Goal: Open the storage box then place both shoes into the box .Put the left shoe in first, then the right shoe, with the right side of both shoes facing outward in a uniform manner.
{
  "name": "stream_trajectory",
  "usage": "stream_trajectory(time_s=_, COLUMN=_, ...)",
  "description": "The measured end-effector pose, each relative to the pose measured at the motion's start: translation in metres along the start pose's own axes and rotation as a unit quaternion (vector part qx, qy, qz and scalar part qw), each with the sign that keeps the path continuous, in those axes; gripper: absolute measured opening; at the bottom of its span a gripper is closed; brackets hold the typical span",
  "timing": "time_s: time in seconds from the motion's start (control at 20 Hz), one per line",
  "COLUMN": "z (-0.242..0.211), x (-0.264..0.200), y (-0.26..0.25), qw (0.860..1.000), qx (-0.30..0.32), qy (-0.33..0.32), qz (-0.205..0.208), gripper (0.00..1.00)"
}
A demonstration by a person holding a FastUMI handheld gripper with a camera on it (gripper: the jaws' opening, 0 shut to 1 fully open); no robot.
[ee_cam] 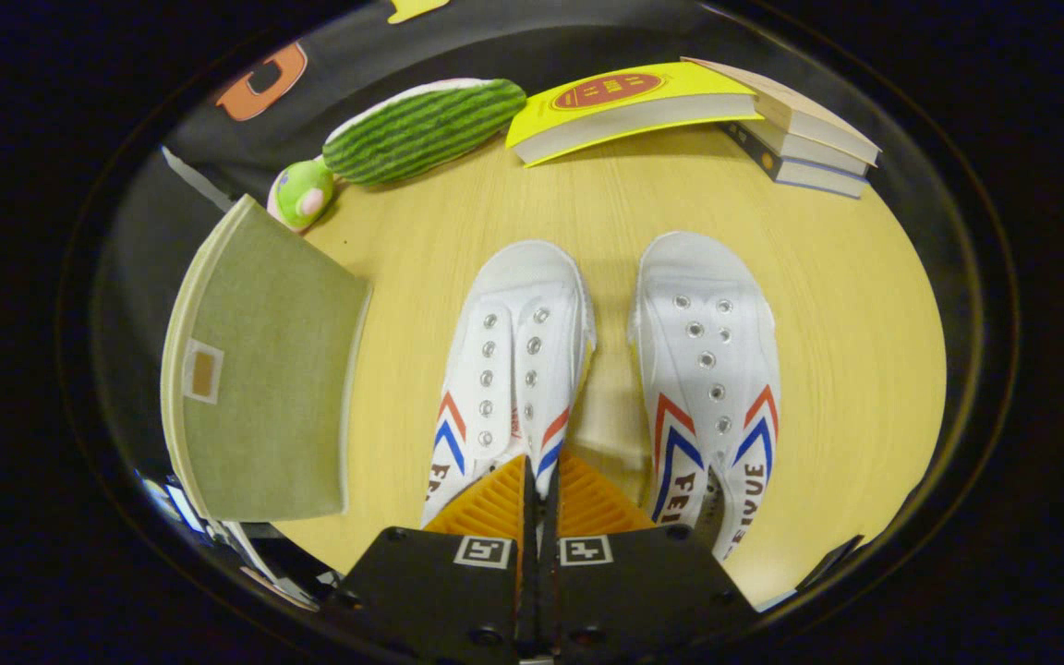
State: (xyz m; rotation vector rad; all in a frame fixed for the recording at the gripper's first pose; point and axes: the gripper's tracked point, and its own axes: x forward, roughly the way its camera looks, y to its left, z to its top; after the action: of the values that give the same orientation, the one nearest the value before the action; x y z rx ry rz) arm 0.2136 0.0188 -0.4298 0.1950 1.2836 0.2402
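Two white canvas shoes with red and blue chevrons lie side by side on the wooden table (846,351), toes pointing away from me. My gripper (542,480) is shut on the left shoe (509,360), its fingertips pinching the shoe's right side wall near the opening. The right shoe (707,369) lies just right of the fingers, apart from them. The olive-green fabric storage box (264,379) stands left of the left shoe with its lid down and a small label patch on top.
Beyond the shoes lie a striped green watermelon plush (426,129) with a small green toy (301,194) beside it, a yellow book (624,106), and a stack of books (800,139) at the far right. Bare tabletop lies between the shoes and these.
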Motion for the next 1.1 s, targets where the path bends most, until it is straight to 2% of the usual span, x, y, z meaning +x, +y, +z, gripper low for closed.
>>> stream_trajectory(time_s=0.1, z=0.004, x=-0.014, y=0.012, qw=1.000, qx=0.012, qy=0.000, qz=0.016, gripper=0.06)
stream_trajectory(time_s=0.45, z=0.030, x=-0.068, y=0.042, qw=0.998, qx=0.015, qy=-0.047, qz=0.034, gripper=0.05)
stream_trajectory(time_s=0.55, z=0.039, x=-0.093, y=0.075, qw=0.994, qx=0.011, qy=-0.067, qz=0.085, gripper=0.06)
stream_trajectory(time_s=0.6, z=0.041, x=-0.107, y=0.086, qw=0.992, qx=0.002, qy=-0.078, qz=0.098, gripper=0.06)
stream_trajectory(time_s=0.8, z=0.029, x=-0.110, y=0.079, qw=0.995, qx=-0.060, qy=-0.076, qz=0.026, gripper=0.05)
stream_trajectory(time_s=0.95, z=0.020, x=-0.095, y=0.063, qw=0.997, qx=-0.052, qy=-0.053, qz=0.019, gripper=0.05)
stream_trajectory(time_s=1.1, z=0.021, x=-0.078, y=0.035, qw=0.998, qx=-0.049, qy=-0.042, qz=-0.015, gripper=0.06)
